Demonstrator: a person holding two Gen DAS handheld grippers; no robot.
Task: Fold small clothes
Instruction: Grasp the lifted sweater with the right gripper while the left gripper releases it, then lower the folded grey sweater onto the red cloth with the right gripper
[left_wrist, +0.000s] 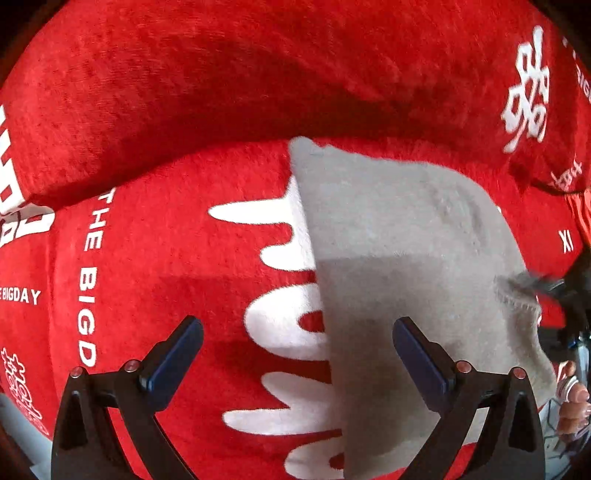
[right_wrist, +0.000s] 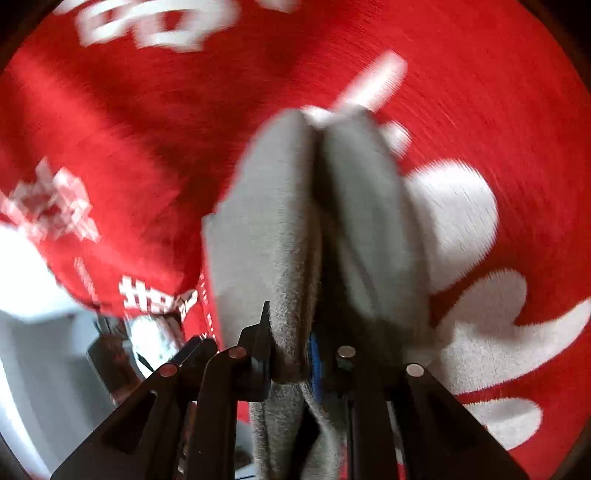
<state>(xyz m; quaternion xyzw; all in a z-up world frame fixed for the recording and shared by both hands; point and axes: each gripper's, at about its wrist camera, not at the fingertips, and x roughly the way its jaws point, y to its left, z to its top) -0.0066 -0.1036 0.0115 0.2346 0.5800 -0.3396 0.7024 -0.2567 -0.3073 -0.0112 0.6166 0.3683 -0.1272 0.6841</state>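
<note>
A small grey fleece garment lies on a red plush cover with white lettering. My left gripper is open and empty, hovering above the garment's left edge; its right finger is over the grey cloth, its left finger over the red cover. In the right wrist view my right gripper is shut on the grey garment, which bulges in two folds ahead of the jaws. The view is motion-blurred. The right gripper also shows at the left wrist view's right edge, at the garment's corner.
A raised red cushion roll runs across the back. The red cover's edge drops off at lower left in the right wrist view, with pale floor beyond. The person's fingers show at the right edge.
</note>
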